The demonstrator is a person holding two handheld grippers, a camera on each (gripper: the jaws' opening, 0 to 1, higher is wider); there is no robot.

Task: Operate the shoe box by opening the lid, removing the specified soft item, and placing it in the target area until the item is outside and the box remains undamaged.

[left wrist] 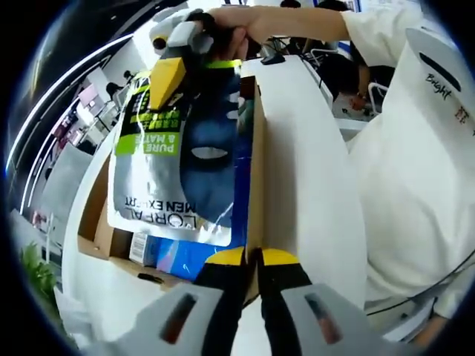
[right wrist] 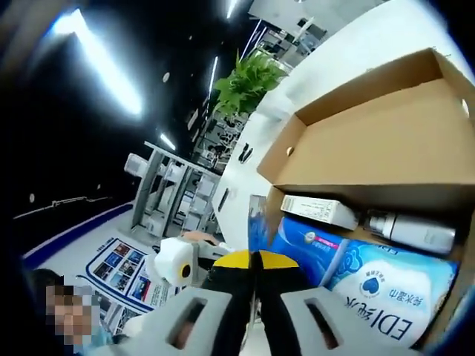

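Right gripper point(left wrist: 182, 55): jaws pinching top of sachet point(left wrist: 182, 148), lifted above open shoe box point(right wrist: 371, 141) on white bench point(left wrist: 304, 163). Left gripper point(left wrist: 252, 259): jaws closed on the box's wall edge.

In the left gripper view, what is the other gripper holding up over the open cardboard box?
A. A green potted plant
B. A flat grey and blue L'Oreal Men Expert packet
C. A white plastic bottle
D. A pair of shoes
B: the right gripper pinches the top of a flat packet printed with L'Oreal Men Expert, which hangs above the open cardboard box.
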